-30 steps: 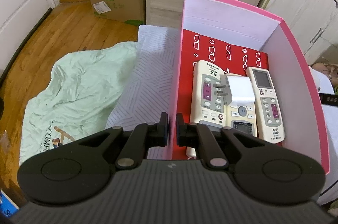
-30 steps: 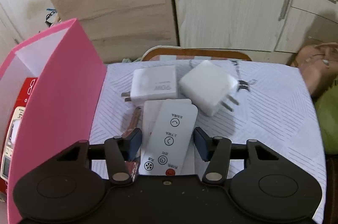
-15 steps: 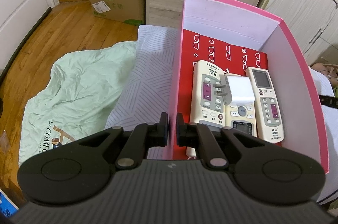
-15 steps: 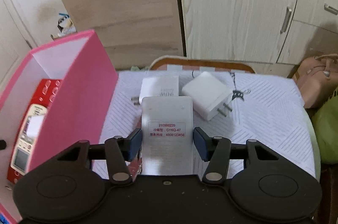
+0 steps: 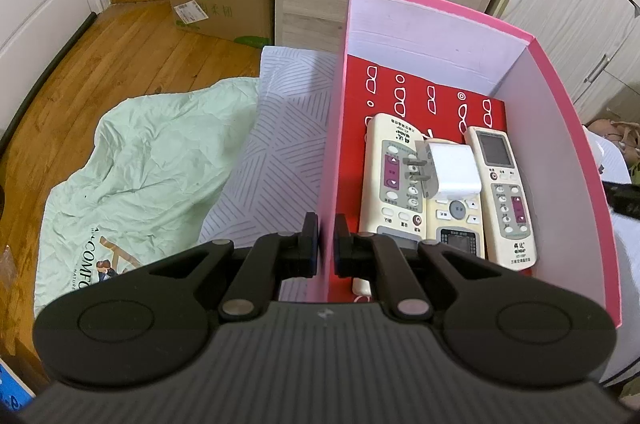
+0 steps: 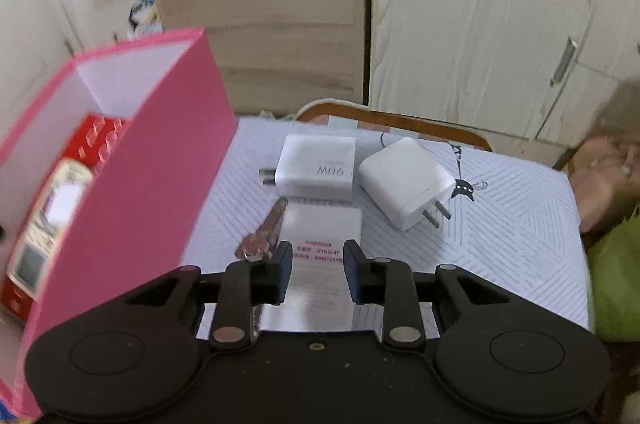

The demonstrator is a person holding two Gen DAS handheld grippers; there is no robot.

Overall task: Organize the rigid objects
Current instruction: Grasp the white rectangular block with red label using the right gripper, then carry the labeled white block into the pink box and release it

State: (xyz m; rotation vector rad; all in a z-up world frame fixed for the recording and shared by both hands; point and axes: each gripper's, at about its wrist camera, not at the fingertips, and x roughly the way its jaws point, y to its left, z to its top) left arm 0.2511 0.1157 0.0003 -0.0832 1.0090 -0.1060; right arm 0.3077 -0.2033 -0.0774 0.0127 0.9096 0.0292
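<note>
My left gripper [image 5: 326, 240] is shut on the left wall of the pink box [image 5: 335, 128]. Inside the box lie three cream remotes [image 5: 391, 184] and a white plug charger [image 5: 452, 169] on a red base. My right gripper [image 6: 318, 272] is shut on a flat white remote [image 6: 322, 228], held back side up above the bed, to the right of the pink box [image 6: 152, 180]. Two white chargers [image 6: 316, 166] [image 6: 404, 181] lie on the bed beyond it. A metal key [image 6: 262, 236] lies by my left finger.
The striped white bed sheet [image 6: 512, 224] carries the loose items. A green blanket [image 5: 132, 168] hangs off the bed's left side over the wooden floor. A cardboard box [image 5: 220, 4] and wooden cabinets [image 6: 260, 4] stand beyond. A green cushion [image 6: 612, 288] lies at the right.
My right gripper lifted the white remote, tilted it so its labelled back shows, and swung left toward the pink box. My left gripper kept its hold on the box wall.
</note>
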